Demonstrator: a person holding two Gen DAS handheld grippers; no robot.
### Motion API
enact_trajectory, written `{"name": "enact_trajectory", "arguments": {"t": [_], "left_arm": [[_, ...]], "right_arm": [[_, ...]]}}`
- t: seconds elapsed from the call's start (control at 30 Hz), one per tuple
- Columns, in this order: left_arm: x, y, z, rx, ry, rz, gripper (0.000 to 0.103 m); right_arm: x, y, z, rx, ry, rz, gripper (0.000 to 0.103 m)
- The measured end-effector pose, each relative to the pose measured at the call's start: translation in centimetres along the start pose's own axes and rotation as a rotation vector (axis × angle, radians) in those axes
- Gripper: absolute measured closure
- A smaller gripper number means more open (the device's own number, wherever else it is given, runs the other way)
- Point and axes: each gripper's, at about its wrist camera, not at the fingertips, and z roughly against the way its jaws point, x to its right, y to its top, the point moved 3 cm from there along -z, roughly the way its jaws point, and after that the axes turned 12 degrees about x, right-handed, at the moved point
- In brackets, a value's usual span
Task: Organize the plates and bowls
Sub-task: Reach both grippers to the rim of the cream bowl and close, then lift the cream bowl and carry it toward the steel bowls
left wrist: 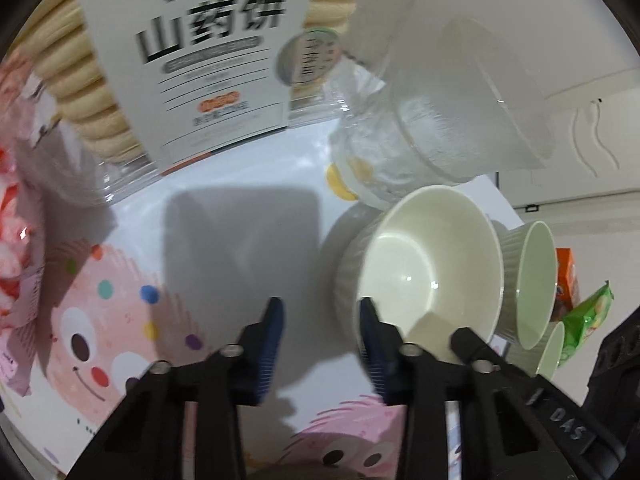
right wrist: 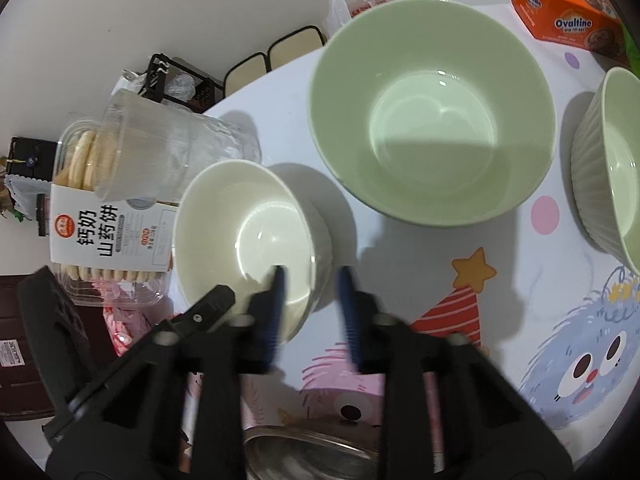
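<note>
- The counter (right wrist: 520,320) wears a cartoon-printed cloth with pink and blue furry monsters, and it is crowded: a clear tub of round biscuits (right wrist: 108,240) with a white label, a clear plastic jug (right wrist: 172,152) lying on its side just beside it, and an orange Ovaltine box (right wrist: 568,12) at the far edge.
- Three bowls stand separately on the cloth, each upright and empty: a cream bowl (right wrist: 248,240), a large green bowl (right wrist: 432,120) near it, and a ribbed green bowl (right wrist: 608,168) at the right edge of the right wrist view.
- No bowl is nested in another and no plate can be made out, so the organizing looks barely begun; judging by this, all the stacking is left to do.
- The right hand-held gripper (right wrist: 312,276) points down toward the cream bowl with its jaws apart: one blue finger is inside the rim and the other outside the wall, so it straddles the near edge. Whether the pads touch the wall I cannot tell; it does not look clamped.
- The left hand-held gripper (left wrist: 320,308) hovers low over bare cloth with its jaws apart and nothing between them, the cream bowl (left wrist: 432,268) just beside its right finger.
- A likely next move is closing on that rim.
</note>
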Motion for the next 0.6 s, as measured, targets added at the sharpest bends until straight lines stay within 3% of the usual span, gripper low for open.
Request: {"name": "enact_trajectory", "arguments": {"t": [0.17, 0.4, 0.6], "left_arm": [[1.9, 0.3, -0.4, -0.013, -0.027, -0.02, 0.092], [3.0, 0.7, -0.3, -0.012, -0.03, -0.039, 0.093], [1.4, 0.1, -0.4, -0.008, -0.026, -0.053, 0.094]], "right_arm": [[0.0, 0.1, -0.1, 0.003, 0.003, 0.01, 0.091], [-0.7, 0.2, -0.5, 0.009, -0.036, 0.059, 0.091], [-1.3, 0.0, -0.5, 0.013, -0.051, 0.092, 0.092]]}}
